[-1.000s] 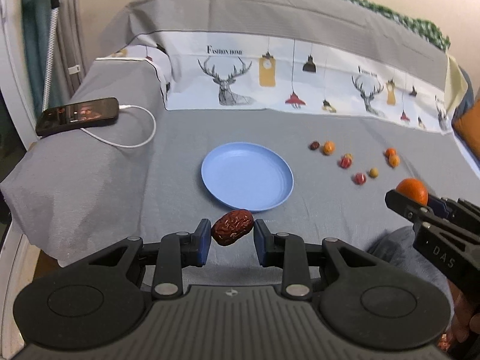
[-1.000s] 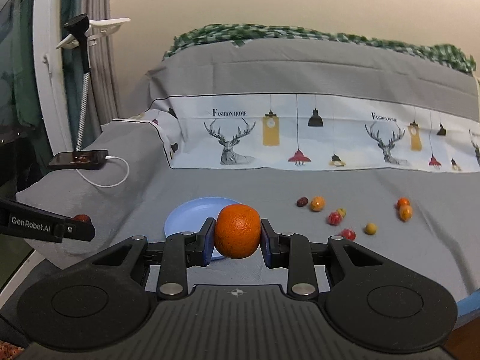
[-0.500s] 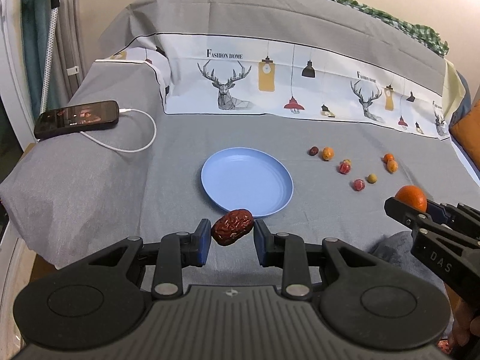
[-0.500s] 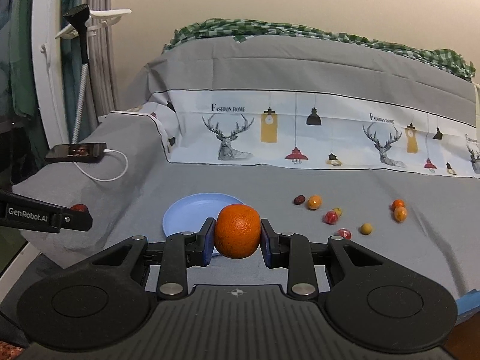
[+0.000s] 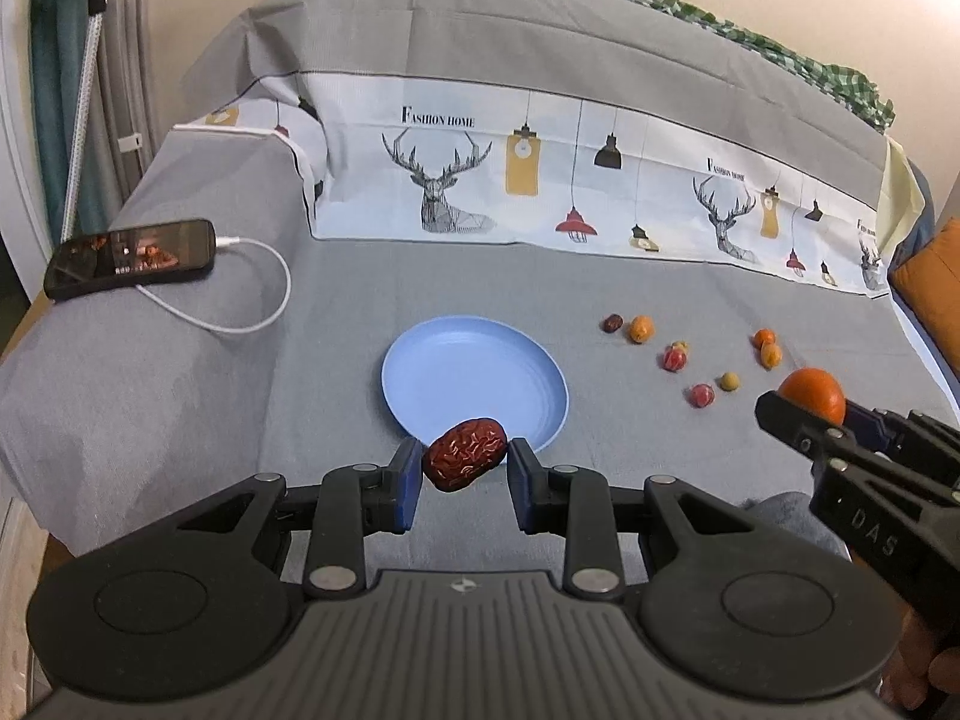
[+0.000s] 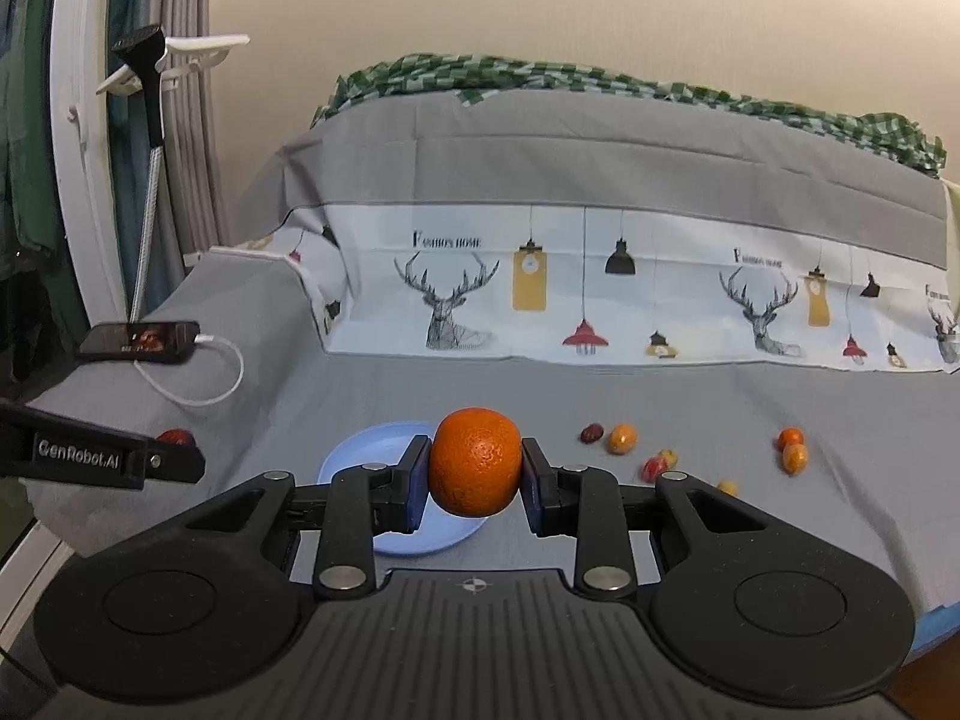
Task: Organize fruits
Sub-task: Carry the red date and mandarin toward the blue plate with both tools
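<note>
Jaws of both grippers clamp light fruit near the blue plate: left gripper a soft, wrinkled red date, right gripper a firm mandarin, pinched across its middle.

The left wrist view sits low behind its own fingers and looks steeply down across the near edge of the bed toward the printed cloth at the far side. The right wrist view rides further to the right, tilted less — it takes in the wall above the bed as well. Both face the same way and stand close to the near edge. They share the blue plate, the scattered small fruits and the phone on the left corner — and each catches the other's fingers at its side margin.
</note>
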A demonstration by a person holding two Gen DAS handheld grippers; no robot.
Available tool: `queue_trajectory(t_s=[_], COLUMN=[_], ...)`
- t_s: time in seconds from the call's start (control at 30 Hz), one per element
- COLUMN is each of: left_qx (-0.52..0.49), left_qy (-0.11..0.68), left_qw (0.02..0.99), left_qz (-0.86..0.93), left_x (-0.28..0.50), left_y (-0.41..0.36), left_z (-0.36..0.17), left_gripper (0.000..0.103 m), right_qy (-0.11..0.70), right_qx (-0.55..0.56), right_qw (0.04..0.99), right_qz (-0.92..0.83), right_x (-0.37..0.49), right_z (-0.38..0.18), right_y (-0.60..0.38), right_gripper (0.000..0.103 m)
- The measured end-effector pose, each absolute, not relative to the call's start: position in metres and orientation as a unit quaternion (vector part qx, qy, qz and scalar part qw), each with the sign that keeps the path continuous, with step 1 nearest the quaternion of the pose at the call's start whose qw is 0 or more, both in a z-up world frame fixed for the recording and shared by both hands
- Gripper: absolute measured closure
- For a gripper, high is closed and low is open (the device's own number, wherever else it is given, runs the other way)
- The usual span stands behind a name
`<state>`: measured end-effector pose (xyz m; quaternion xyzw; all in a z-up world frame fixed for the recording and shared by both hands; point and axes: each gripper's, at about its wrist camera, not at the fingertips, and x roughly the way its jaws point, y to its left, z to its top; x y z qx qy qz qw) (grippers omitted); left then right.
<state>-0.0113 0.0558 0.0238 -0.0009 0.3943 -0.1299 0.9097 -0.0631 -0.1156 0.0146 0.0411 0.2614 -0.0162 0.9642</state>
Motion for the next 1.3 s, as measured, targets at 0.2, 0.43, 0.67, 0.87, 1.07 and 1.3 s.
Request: queue_trajectory(t_s=[0.2,0.43,0.67,0.87,1.07,1.3], left_qx=[-0.004,-0.004,0.006,0.025,0.053,0.095], left_qy=[0.408,0.419,0.437,0.466,0.484,0.498], left_qw=[0.905,0.902,0.894,0.878,0.866,0.855], left_qz=[-0.123,-0.106,-0.096,-0.107,-0.113,-0.110], left_x=[-0.003,0.019,0.068,0.120,0.173,0.210], left_y=[0.060,0.064,0.052,0.031,0.014,0.002], left_z=[0.011,-0.002,-0.031,-0.072,-0.111,-0.148], left_gripper=[0.069,0.069,0.069,0.069,0.069,0.039], right_qy=[0.271,0.300,0.331,0.371,0.408,0.424], right_qx=[0.041,0.047,0.047,0.047,0.022,-0.023], right_qw=[0.962,0.953,0.942,0.927,0.913,0.904], right_qz=[-0.013,-0.005,0.006,0.005,0.017,0.050], right_x=[-0.056,-0.038,0.011,0.061,0.111,0.147], right_z=[0.004,-0.018,-0.049,-0.085,-0.124,-0.155], right_y=[-0.112,-0.108,-0.103,-0.101,-0.099,-0.088], right_gripper=[0.071,0.071,0.071,0.071,0.071,0.065])
